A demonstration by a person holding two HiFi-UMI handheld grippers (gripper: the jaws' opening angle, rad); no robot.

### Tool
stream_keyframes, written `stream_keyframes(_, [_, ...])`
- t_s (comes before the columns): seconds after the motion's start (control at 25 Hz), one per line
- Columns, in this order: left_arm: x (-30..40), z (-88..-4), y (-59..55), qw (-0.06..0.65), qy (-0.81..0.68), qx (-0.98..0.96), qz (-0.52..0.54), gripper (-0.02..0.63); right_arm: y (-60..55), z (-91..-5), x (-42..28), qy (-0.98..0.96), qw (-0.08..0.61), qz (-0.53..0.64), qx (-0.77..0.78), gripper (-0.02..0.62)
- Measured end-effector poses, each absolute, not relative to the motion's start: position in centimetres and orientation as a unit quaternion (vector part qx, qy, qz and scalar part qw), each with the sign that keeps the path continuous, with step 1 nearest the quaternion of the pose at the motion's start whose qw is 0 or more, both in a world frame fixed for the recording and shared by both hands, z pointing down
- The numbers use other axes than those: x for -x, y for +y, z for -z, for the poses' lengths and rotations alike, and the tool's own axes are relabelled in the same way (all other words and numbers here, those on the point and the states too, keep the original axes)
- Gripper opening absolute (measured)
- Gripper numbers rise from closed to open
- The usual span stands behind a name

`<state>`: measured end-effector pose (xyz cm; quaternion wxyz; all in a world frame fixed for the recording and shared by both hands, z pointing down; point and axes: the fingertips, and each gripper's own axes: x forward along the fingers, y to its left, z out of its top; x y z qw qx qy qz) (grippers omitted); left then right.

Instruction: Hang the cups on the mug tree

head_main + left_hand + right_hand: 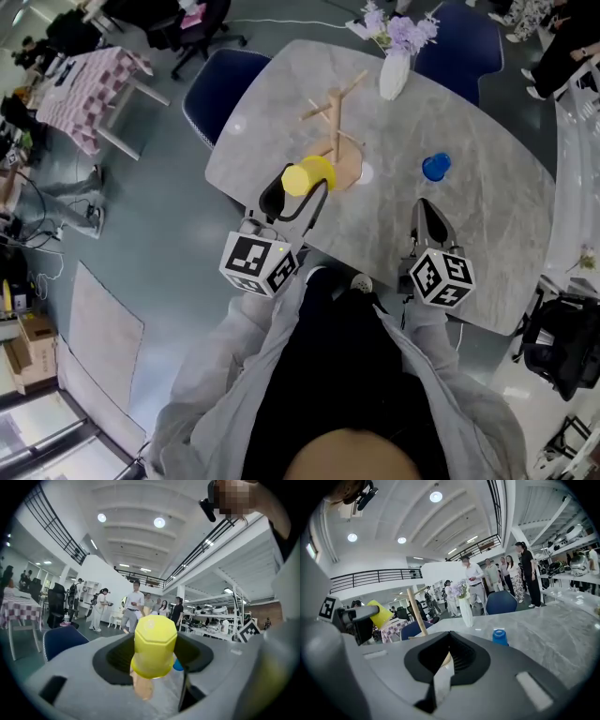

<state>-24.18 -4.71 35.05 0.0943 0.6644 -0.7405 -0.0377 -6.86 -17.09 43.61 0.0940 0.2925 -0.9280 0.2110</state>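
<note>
Yellow cup (304, 177): clamped on its side between the jaws of the left gripper (298, 187) and held clear of the grey table (497, 202). In the left gripper view its closed end faces the camera. I cannot make out its handle.
Mug tree (334, 120): pale wood, at 1 o'clock from the yellow cup and just beyond it. Its slanting pegs are all bare, and its round base sits close behind the cup.
Blue cup (435, 167): stands on the table at 3 o'clock from the tree's base, well apart from it, and is not hung.
Right gripper (427, 208): jaws together with nothing between them, low over the near table edge at 6 o'clock from the blue cup.
Vase (394, 73): white, with flowers, at 1 o'clock from the tree and near its top peg.
Step in hand: most likely carrying the yellow cup to a peg. Neither cup is hung, so the task looks barely started.
Doing it well: turn the cup so the handle opening faces a peg tip, and slide it on along the peg's upward slant.
Release: let the handle settle at the peg's root before parting the jaws.
Choice of peg: the pegs at 9 o'clock, on the near side, look easiest to reach.
Risk: the tree looks light, so a sideways push could tip it toward the vase.
Spare gripper: it could steady the base.
</note>
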Motion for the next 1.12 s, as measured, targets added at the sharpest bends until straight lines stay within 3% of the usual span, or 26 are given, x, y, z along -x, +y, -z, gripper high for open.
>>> stream_keyframes(0.4, [27.8, -27.6, -5.2, 0.016, -0.753, -0.652, 0.084, 0.253, -17.0, -42.5, 7.8, -0.931, 0.086, -0.206, -0.29, 0.008])
stream_keyframes(1.12, [30.5, -26.6, -7.6, 0.001, -0.743, -0.66, 0.11, 0.255, -16.6, -42.2, 7.0, -0.925, 0.102, -0.196, -0.31, 0.008])
